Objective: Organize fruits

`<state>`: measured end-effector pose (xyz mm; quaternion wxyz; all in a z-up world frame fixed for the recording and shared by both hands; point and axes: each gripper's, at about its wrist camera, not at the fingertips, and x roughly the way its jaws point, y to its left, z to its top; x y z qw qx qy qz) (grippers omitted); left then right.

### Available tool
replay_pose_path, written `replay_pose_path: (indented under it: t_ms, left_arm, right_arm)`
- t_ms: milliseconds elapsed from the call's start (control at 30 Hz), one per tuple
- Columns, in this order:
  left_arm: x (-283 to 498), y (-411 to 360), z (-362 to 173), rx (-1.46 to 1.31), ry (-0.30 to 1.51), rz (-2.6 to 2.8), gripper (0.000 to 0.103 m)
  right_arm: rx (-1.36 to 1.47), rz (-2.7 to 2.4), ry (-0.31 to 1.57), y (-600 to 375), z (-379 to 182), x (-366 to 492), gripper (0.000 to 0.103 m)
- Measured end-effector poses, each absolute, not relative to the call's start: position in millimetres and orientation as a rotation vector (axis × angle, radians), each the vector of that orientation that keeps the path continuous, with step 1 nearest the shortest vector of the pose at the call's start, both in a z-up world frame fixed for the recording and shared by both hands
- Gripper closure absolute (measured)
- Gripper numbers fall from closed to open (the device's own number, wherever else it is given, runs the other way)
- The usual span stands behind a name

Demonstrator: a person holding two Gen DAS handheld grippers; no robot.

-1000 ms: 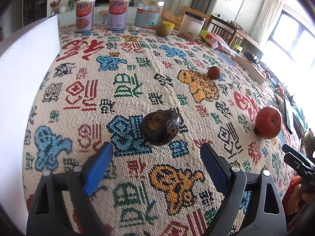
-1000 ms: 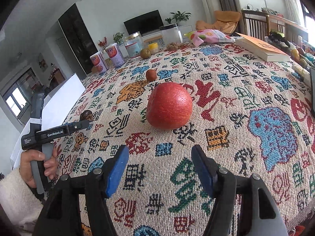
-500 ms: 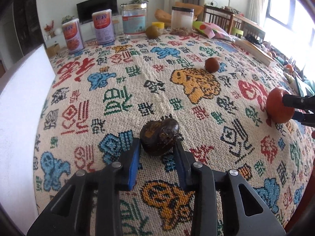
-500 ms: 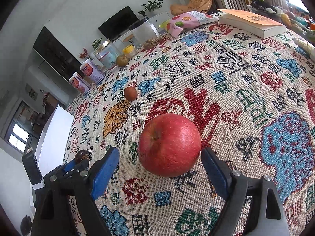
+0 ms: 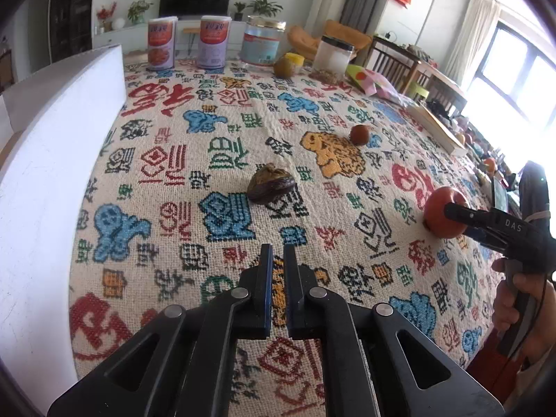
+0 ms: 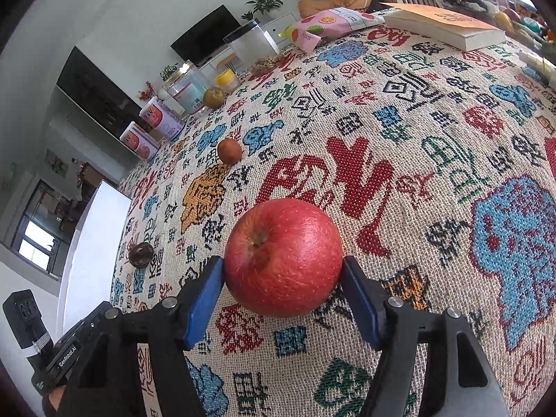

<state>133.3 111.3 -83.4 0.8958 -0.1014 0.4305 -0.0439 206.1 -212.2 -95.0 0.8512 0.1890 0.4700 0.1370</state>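
My left gripper is shut with nothing between its blue pads and hovers over the patterned cloth. A dark wrinkled fruit lies free on the cloth just ahead of it, and shows as a small dark fruit in the right wrist view. My right gripper is closing on a red apple. Both pads touch the apple's sides while it rests on the cloth. In the left wrist view the apple sits at the right with a black finger against it.
A small brown fruit lies mid-table and a greenish fruit sits by the jars at the far edge. Two cans, a snack bag and a book line the back. A white board borders the left.
The left gripper closed at the dark fruit, then pulled back shut and empty, leaving the fruit on the cloth. The right gripper moved in around the apple and its pads closed onto it.
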Motion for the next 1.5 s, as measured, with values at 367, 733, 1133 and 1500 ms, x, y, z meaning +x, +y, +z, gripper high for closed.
replay_pose_path:
  t_ms: [367,733,1133,1500]
  left_arm:
    - [203,82,-115,-0.035,0.926,-0.034,0.047]
    - [122,125,-40,-0.379,0.803,-0.161,0.060]
    - [-30,305,40,-0.594,0.661,0.191,0.059]
    - [-39,389,-43,-0.554,0.808,0.546,0.058]
  right_arm:
    - [0.175,0.234,0.973,-190,-88,212,0.029]
    - [0.287,0.316,0.952,-189,-66,198,0.035]
    - [0.241,0.976,0.945,59,32,153,0.035]
    - [-0.060,1.150,1.083,271,-22,92,0.035]
